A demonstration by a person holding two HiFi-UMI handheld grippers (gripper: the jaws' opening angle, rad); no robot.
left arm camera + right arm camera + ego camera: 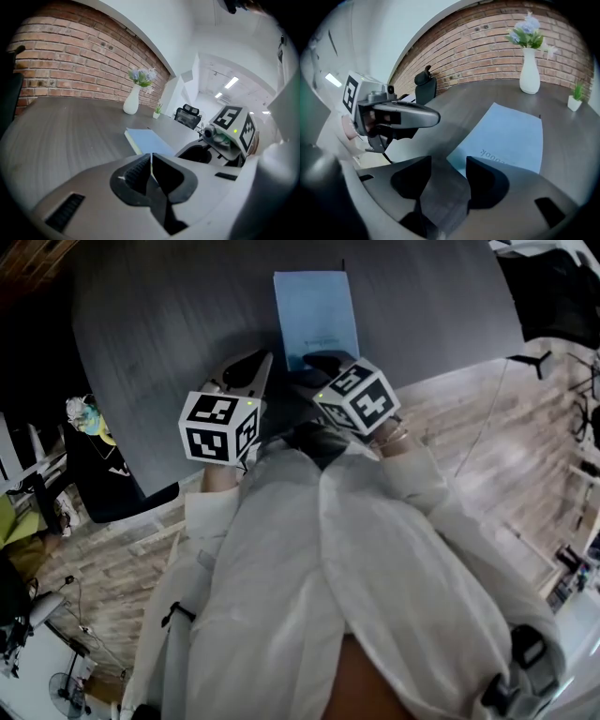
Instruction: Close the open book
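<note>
So the book (316, 320) is already shut, blue cover up, lying flat on the grey table (169, 343). The right gripper (447, 171) sits at the book's near edge with its jaws spread wide. There's only bare tabletop in the gap, and the book's near corner pokes out just past the tips without being pinched. The left gripper (151, 161) hangs just off the book's near-left corner, over bare table, with its jaws pressed together and nothing in them. Neither one seems to be touching the book as far as I can tell. Past the book's far end there's a white vase (529, 70) with pale flowers and a tiny potted plant (574, 101) beside it, both well apart from the book. A brick wall (487, 51) runs behind them.
</note>
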